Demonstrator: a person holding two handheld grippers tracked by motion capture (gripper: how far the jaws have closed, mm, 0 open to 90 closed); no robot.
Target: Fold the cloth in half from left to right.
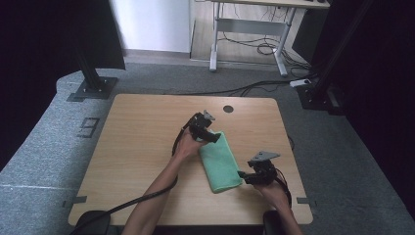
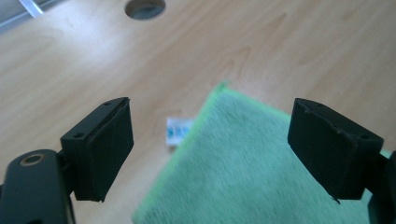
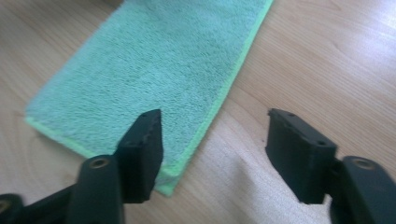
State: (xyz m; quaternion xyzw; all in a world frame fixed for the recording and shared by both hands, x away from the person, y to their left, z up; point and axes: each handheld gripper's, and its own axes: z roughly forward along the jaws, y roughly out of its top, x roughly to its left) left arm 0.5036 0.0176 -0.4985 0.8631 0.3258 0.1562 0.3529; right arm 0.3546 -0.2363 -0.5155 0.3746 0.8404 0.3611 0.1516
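Both grippers, left gripper and right gripper, gape empty over the folded green towel, its white tag blurred.

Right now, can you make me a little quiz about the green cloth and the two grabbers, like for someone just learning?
1. True or false: the green cloth lies folded flat on the wooden table.
2. Which gripper is over the far end of the cloth: A the left gripper, B the right gripper?
3. What small thing sticks out beside the cloth's edge in the left gripper view?

Key
1. True.
2. A; the right one is at the near corner.
3. A small white tag with blue print. Both grippers stand open, pressing on nothing.
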